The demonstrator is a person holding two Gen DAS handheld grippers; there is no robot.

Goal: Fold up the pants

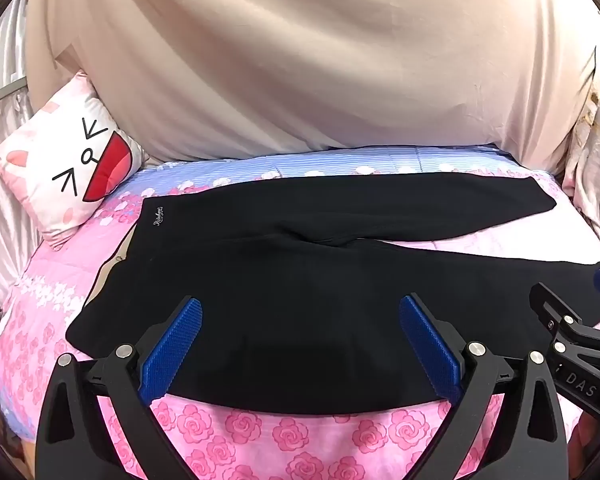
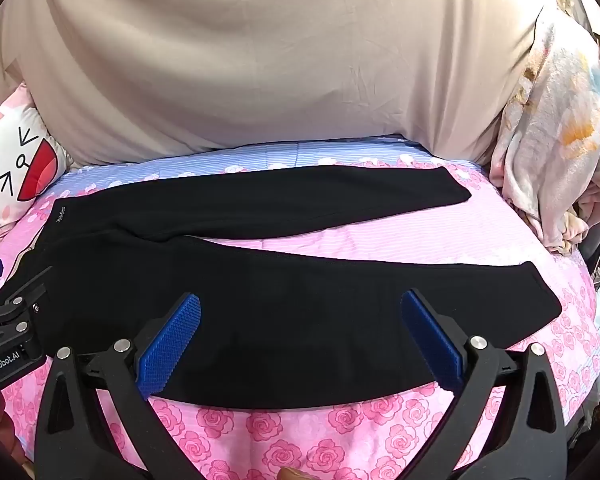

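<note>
Black pants [image 1: 300, 280] lie spread flat on a pink rose-print quilt [image 1: 284, 440], waistband to the left (a small white logo sits near its far corner), both legs running right. The left gripper [image 1: 300, 348] hovers over the near edge, blue pads wide apart. The right gripper [image 1: 572, 328] enters at the right. A cartoon-face pillow [image 1: 68, 176] leans far left.

One pair of black pants [image 1: 300, 280] — two grippers, left gripper [image 1: 300, 344] and right gripper [image 2: 300, 340] — one cartoon pillow [image 1: 68, 176].

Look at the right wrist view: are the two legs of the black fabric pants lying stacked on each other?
No: the black fabric pants lie spread, pink bedding showing between their legs.
</note>
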